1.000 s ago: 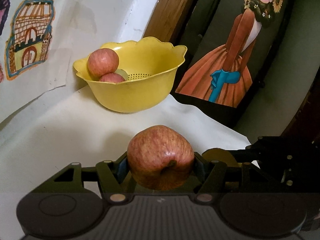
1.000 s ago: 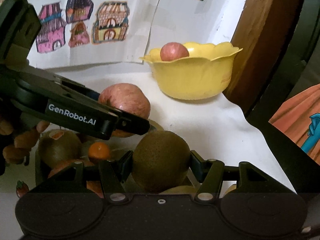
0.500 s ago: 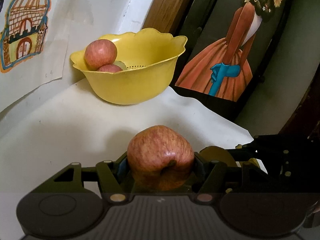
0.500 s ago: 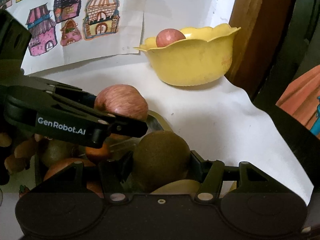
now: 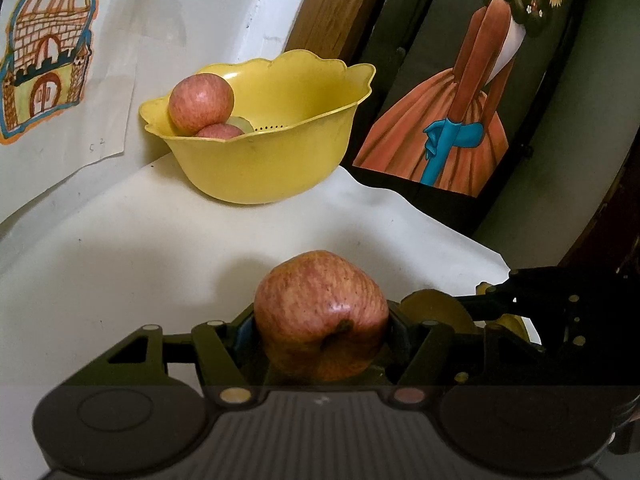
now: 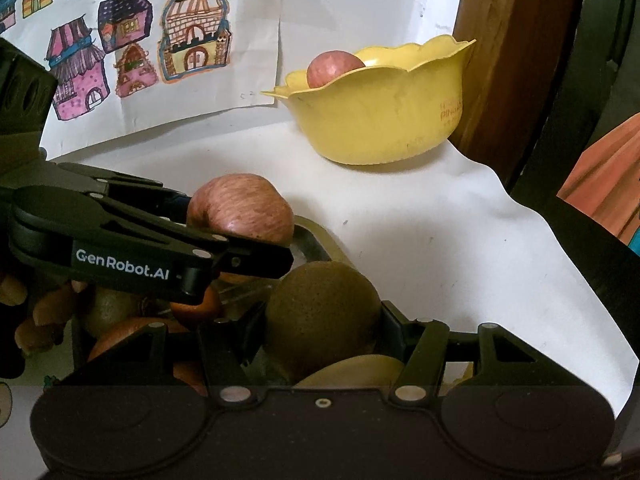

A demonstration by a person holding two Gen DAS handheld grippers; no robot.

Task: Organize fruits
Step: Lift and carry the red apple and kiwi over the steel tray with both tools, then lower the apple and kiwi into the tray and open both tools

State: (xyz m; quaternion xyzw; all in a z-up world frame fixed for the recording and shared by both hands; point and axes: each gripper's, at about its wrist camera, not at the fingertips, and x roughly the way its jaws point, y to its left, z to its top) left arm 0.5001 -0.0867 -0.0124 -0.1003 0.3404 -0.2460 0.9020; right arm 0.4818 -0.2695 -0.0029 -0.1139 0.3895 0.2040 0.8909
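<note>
- While the left gripper (image 5: pixel 320 320) is clamping a red apple (image 5: pixel 320 314) across its widest part, the fruit is sitting just above the white cloth (image 5: pixel 140 260), well short of the yellow colander bowl (image 5: pixel 260 160); it is looking firm, fairly heavy and smooth-skinned, so a squeeze at the equator, as here, is probably keeping it from slipping, while hard pinching is risking a bruise.
- In that bowl, two more apples (image 5: pixel 200 102) are resting against the left wall, one on top of the other.
- To the right, the right gripper (image 6: pixel 322 340) is gripping a brown kiwi (image 6: pixel 322 316) at its middle, above a dark tray (image 6: pixel 316 240) of mixed fruit, where an orange (image 6: pixel 198 308) is showing; the kiwi is likely softer and rough-skinned, so it is needing a gentler hold than the apple.
- The cloth is lying wrinkled and draping off the table edge at the right, so it is probably giving fruit a soft but uneven landing.
- Children's drawings of houses (image 6: pixel 132 52) are hanging on the white wall at the left, a wooden door frame (image 6: pixel 508 60) is standing behind the bowl, and a painting of a figure in an orange dress (image 5: pixel 452 112) is leaning at the right.
</note>
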